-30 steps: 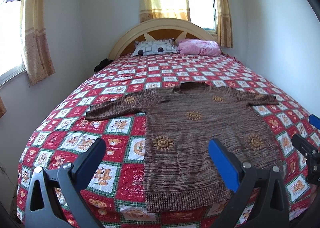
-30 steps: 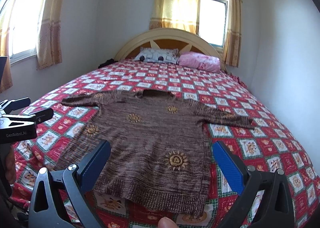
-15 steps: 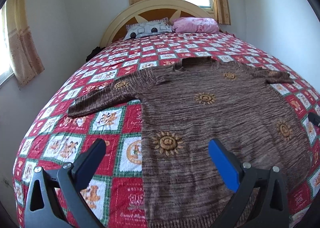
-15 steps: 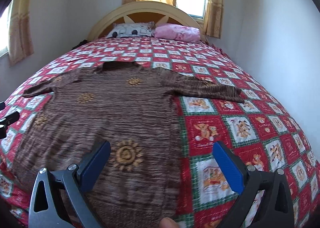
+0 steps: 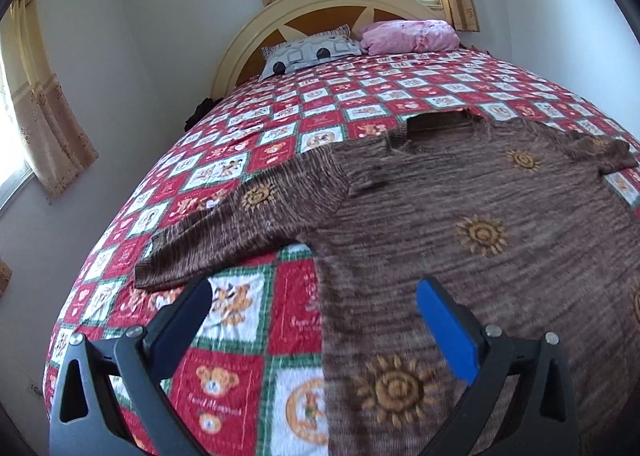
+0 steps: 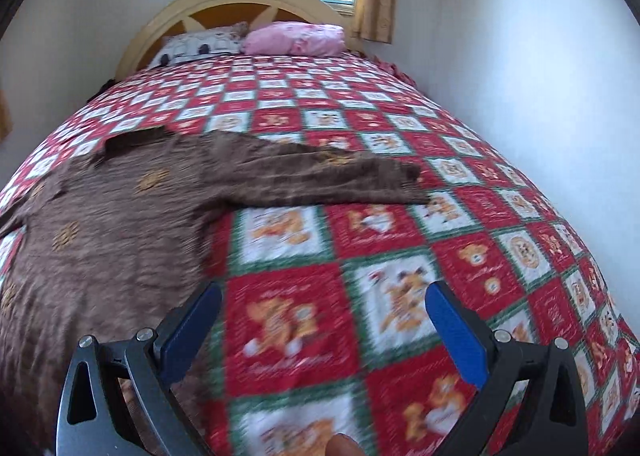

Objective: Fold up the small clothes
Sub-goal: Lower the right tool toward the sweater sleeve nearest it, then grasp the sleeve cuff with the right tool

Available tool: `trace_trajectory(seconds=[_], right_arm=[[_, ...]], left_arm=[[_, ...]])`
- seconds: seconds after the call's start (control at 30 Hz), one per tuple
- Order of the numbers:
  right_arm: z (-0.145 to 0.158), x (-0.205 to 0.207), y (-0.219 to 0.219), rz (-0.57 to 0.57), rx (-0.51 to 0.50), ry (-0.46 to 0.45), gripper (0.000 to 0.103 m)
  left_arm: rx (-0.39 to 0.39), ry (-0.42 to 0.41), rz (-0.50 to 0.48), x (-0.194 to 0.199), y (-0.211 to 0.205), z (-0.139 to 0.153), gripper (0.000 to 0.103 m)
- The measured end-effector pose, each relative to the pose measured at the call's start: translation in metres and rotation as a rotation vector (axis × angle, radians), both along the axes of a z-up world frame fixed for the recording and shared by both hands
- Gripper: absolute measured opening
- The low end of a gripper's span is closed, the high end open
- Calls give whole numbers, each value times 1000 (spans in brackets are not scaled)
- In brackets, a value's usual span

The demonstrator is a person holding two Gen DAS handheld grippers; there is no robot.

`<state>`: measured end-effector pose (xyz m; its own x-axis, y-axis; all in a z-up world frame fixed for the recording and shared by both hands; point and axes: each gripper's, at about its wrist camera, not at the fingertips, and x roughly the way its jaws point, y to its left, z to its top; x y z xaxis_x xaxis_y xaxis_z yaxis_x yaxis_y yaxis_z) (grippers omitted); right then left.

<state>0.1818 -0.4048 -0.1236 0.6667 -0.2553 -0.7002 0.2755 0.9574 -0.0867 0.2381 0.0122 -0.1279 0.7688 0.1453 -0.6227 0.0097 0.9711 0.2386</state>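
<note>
A brown knit sweater (image 5: 460, 240) with orange sun motifs lies flat, face up, on the bed, sleeves spread out. My left gripper (image 5: 312, 308) is open and empty, hovering over the sweater's left side edge, below its left sleeve (image 5: 224, 232). In the right wrist view the sweater (image 6: 104, 240) fills the left half and its right sleeve (image 6: 328, 176) reaches to the right. My right gripper (image 6: 324, 312) is open and empty, just right of the sweater's side edge, over the bedspread below that sleeve.
The bed has a red, white and green checkered bear-print bedspread (image 6: 460, 248). A patterned pillow (image 5: 312, 52) and a pink pillow (image 5: 408, 36) lie against the cream headboard (image 5: 332, 4). White walls stand close on both sides, with curtained windows.
Both grippers have moved forward and lower over the bed, from its foot towards the sweater's sleeves. The left drifted left, the right drifted right. Both stayed open.
</note>
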Motion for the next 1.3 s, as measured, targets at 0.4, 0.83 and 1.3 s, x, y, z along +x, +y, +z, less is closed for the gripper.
trace_trajectory(seconds=[0.4,0.83,1.3], right_arm=[[-18,63,-98,-140,226,-11,91],[-51,115,-157,-287,360,39,66],[-20,154,-104,-139,214,7,8]], left_arm=[[-1,57,58,65,7,-27,103],[-23,118,85,81,11,-51,103],[-88,121,101,81,21,-54,103]])
